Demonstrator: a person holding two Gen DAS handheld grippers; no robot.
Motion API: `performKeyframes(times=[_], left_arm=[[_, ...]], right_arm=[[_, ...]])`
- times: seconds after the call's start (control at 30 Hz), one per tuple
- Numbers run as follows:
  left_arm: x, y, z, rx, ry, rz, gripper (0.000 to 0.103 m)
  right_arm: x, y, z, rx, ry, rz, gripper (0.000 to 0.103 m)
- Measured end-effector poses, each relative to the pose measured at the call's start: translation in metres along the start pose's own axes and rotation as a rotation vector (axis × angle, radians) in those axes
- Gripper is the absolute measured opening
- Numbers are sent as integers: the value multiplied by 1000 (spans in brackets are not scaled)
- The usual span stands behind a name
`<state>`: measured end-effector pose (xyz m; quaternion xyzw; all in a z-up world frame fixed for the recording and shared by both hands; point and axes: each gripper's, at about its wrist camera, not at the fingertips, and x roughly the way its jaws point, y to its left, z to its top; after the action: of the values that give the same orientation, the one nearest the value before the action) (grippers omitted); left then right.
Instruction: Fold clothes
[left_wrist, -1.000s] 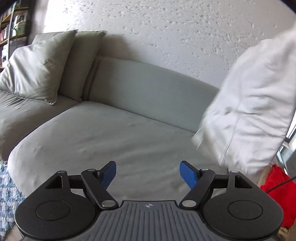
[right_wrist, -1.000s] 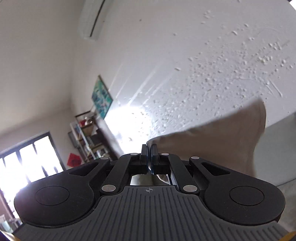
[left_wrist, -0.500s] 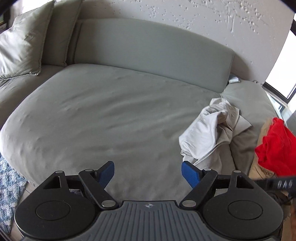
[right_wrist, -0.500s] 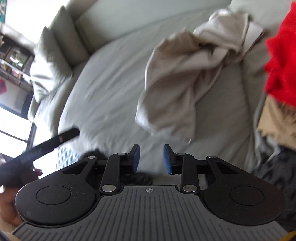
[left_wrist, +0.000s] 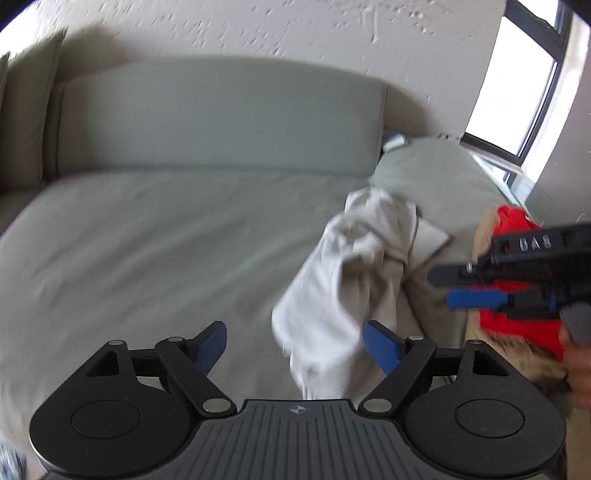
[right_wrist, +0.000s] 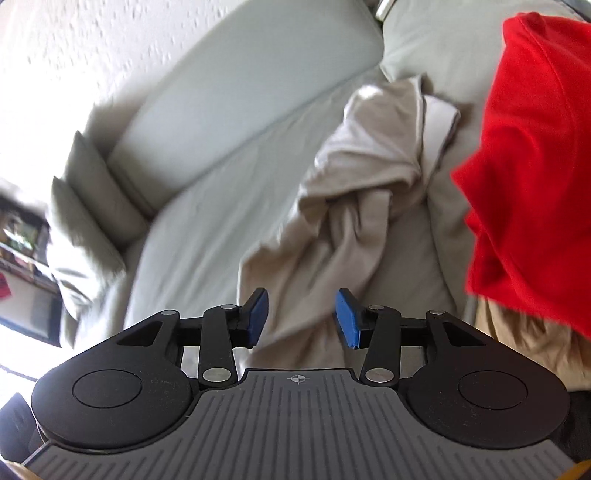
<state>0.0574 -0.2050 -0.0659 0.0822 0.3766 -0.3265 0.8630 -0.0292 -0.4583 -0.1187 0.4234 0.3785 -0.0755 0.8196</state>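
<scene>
A crumpled pale beige garment (left_wrist: 354, 273) (right_wrist: 332, 206) lies in a heap on the right part of the grey sofa seat (left_wrist: 147, 240) (right_wrist: 207, 206). My left gripper (left_wrist: 295, 345) hangs open just above the heap's near edge, nothing between its blue pads. My right gripper (right_wrist: 300, 317) is open too, its pads straddling the lower folds of the garment without closing on them. From the left wrist view the right gripper (left_wrist: 476, 288) comes in sideways from the right, a hand behind it.
A red garment (right_wrist: 532, 155) (left_wrist: 517, 321) sits on a tan one (right_wrist: 532, 339) at the sofa's right end. Grey cushions (right_wrist: 85, 229) lean at the left end. The backrest (left_wrist: 221, 118) and a textured wall rise behind; a window (left_wrist: 524, 74) is at right.
The beige garment, held up by my shut right gripper a second ago, now lies dropped on the seat. My right gripper has opened wider and both grippers have moved closer to the heap.
</scene>
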Motion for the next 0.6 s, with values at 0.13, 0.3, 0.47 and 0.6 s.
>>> performKeyframes(times=[0.13,0.3,0.47,0.6], left_arm=[[43,-13,11,54,87,-11,66],[97,-29,24,121,196,-25,1],[71,-34,20,150,106,-65,0],[48,-32,19,132,53,-103,0]], right_arm=[[6,-12,7,81,-7,47,48],[16,-22,16,128,4,91,52],[28,-30,23,184,22,147,62],[55,-19,25,270,62,188,63]])
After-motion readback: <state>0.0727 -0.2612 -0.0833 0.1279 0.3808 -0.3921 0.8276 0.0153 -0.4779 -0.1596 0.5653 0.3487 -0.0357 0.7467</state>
